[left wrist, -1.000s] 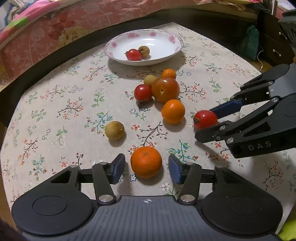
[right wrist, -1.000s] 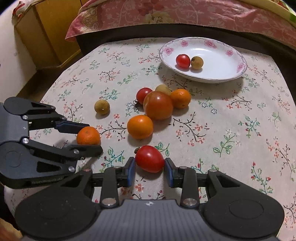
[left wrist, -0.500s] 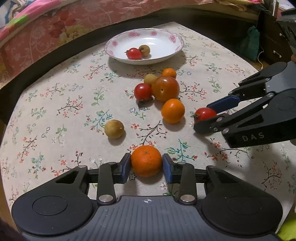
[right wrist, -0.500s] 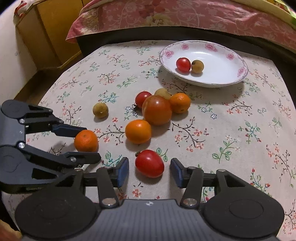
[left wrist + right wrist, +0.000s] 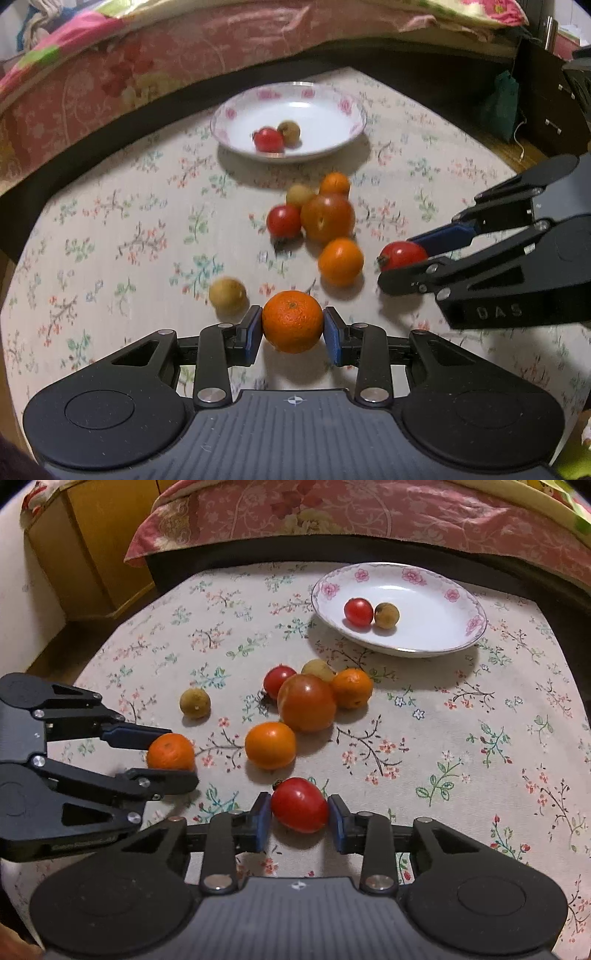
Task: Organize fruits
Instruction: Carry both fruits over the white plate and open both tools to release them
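Lying ahead of both grippers, plate [image 5: 476, 626]: left gripper [image 5: 292, 328] clamped on mandarin [image 5: 292, 321], right gripper [image 5: 299, 816] closing on red tomato [image 5: 300, 805], pads at its sides, right one nearer the plate.

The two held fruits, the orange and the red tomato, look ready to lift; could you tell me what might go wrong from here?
The right gripper is closing on the soft red tomato; more squeeze could bruise or split it. The round orange in the left gripper is pinched only at its sides and could slip out on the way. The plate is shallow, so fruit dropped in might roll off.
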`<state>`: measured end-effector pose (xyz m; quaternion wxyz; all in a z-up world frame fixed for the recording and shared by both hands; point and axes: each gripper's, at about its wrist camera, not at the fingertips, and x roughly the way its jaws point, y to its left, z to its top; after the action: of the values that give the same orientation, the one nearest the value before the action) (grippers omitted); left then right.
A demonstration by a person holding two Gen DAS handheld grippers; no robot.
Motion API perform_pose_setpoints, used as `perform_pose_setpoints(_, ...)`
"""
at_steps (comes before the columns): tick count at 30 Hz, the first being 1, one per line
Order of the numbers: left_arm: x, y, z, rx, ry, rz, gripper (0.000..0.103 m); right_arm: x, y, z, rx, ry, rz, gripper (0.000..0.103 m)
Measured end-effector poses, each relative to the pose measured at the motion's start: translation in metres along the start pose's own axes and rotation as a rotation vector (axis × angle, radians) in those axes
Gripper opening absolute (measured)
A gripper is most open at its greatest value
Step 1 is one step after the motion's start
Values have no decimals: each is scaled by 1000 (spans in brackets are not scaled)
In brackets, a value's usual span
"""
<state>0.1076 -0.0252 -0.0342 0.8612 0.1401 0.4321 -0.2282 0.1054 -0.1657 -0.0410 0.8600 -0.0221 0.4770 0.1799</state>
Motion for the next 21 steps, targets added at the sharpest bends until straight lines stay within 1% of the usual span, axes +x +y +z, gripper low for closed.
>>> perform_pose_setpoints(6, -1, -4, 15, -10, -31, 3, 43, -13, -2, 7, 39, -44, 17, 33)
perform_pose_setpoints(14, 2, -4, 36, -39, -67, 7, 43, -23, -12, 18, 85, -90, 0, 33)
perform_pose_setpoints(18, 4, 0, 50, -56, -93, 15, 43, -25, -19, 26, 114, -110, -10, 33)
perform_pose_setpoints(21, 5, 1, 62, -49, -117, 25, 43, -26, -26, 35, 137, -129, -13, 33)
